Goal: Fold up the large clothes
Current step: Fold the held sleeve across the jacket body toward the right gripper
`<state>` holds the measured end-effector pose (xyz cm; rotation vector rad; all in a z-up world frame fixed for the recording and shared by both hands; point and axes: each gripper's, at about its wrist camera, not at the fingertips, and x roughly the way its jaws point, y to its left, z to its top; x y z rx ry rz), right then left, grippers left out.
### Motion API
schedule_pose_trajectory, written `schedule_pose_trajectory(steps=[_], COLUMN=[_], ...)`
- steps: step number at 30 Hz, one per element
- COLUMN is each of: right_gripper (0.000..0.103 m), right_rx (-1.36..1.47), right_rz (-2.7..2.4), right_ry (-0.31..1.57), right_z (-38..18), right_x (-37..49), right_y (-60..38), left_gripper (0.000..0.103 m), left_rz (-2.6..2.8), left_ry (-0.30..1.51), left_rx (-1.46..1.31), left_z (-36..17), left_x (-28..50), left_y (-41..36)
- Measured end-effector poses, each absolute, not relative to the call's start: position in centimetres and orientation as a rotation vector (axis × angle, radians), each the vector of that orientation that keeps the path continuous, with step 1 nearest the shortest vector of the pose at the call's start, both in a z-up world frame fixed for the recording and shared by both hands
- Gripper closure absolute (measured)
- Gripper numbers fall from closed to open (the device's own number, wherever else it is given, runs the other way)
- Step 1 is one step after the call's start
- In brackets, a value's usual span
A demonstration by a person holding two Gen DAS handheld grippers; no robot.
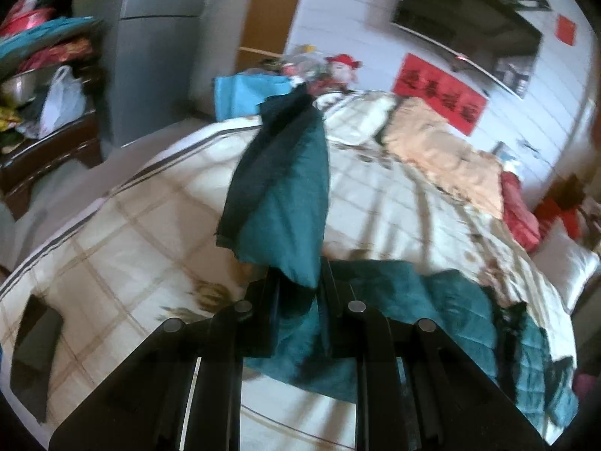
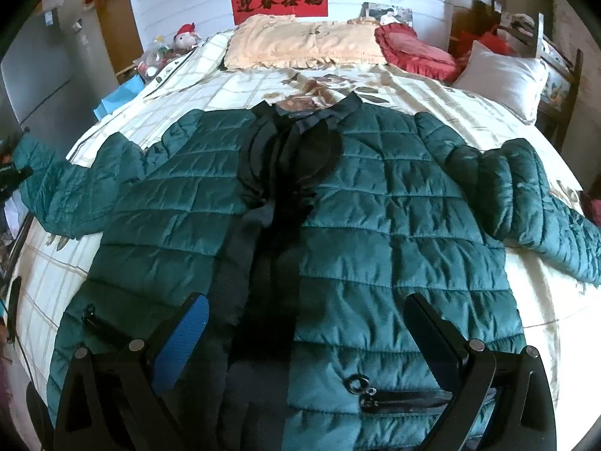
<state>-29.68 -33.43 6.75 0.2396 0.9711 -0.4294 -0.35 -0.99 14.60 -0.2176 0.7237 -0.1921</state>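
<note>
A teal quilted jacket [image 2: 375, 203] with a black lining and collar lies face up and open on the bed, sleeves spread to both sides. My left gripper [image 1: 298, 285] is shut on the cuff of the jacket's left sleeve [image 1: 285, 188], which stands up lifted off the bed; the rest of the jacket [image 1: 450, 308] lies to the right. That gripper also shows at the far left in the right wrist view [image 2: 11, 180]. My right gripper [image 2: 306, 319] is open and empty, hovering over the jacket's lower hem, near the two zip pockets.
The bed [image 2: 225, 90] has a cream checked cover. A peach pillow [image 2: 300, 41], a red cushion [image 2: 413, 52] and a white pillow [image 2: 503, 75] lie at its head. A grey fridge [image 1: 157, 52] and cluttered shelf [image 1: 45, 86] stand left. A dark object [image 1: 33, 353] lies on the bed edge.
</note>
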Motion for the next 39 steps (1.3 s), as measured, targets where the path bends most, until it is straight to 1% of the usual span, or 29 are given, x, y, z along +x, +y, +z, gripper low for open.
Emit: schedule_pose_trajectory(steps=[10, 19, 21, 28, 39], right_gripper=[0.0, 0.0, 0.0, 0.0, 0.0], right_rx=[0.269, 0.301, 0.309, 0.328, 0.36], right_rz=[-0.443, -0.461, -0.467, -0.478, -0.508], right_ry=[0.955, 0.944, 0.941, 0.939, 0.937], right_z=[7.0, 7.0, 7.0, 6.9, 6.5], right_x=[-31.2, -32.8, -33.2, -34.2, -35.4], right_y=[-34.6, -36.0, -36.4, -37.4, -39.3], left_gripper=[0.088, 0.088, 0.09, 0.091, 0.092], left_rz=[-0.367, -0.484, -0.502, -0.577, -0.7], left_ry=[0.736, 0.777, 0.783, 0.82, 0.88], left_rx=[-0.154, -0.089, -0.073, -0.009, 0.058], left_z=[16.2, 15.5, 15.4, 14.0, 12.3], left_x=[-4.3, -7.2, -7.6, -9.6, -12.6], left_y=[-8.4, -15.7, -17.1, -22.6, -29.7])
